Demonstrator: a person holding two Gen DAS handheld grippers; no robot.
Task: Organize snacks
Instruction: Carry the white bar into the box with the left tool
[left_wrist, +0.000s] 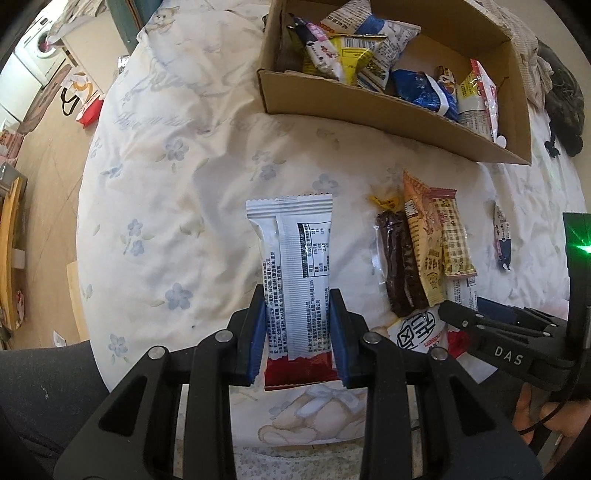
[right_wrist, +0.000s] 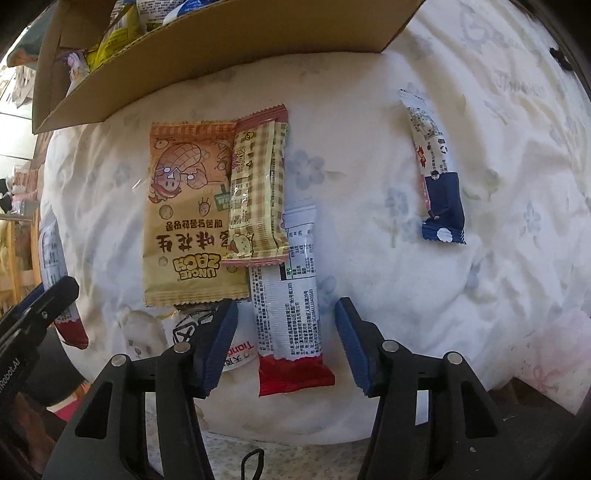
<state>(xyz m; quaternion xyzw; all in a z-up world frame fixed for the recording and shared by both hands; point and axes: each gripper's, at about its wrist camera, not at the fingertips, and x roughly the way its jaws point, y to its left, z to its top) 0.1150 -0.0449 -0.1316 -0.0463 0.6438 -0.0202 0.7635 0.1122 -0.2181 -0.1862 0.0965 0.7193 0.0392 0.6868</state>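
My left gripper (left_wrist: 297, 328) is shut on a white and red snack bar (left_wrist: 295, 266), which points toward the cardboard box (left_wrist: 369, 118) full of snack packets at the back. My right gripper (right_wrist: 286, 343) is open, its blue pads on either side of a second white and red bar (right_wrist: 288, 314) lying on the bed. Above that bar lie an orange peanut packet (right_wrist: 184, 206) and a checkered yellow bar (right_wrist: 258, 192). A white and navy bar (right_wrist: 436, 173) lies apart to the right. The right gripper also shows in the left wrist view (left_wrist: 454, 317).
Everything lies on a white flowered bedsheet (left_wrist: 166, 184). A dark chocolate bar (left_wrist: 399, 258) and a round white packet (left_wrist: 417, 328) lie beside the peanut packet. Dark clothing (left_wrist: 565, 107) sits right of the box. The floor and a washing machine (left_wrist: 40, 48) lie left.
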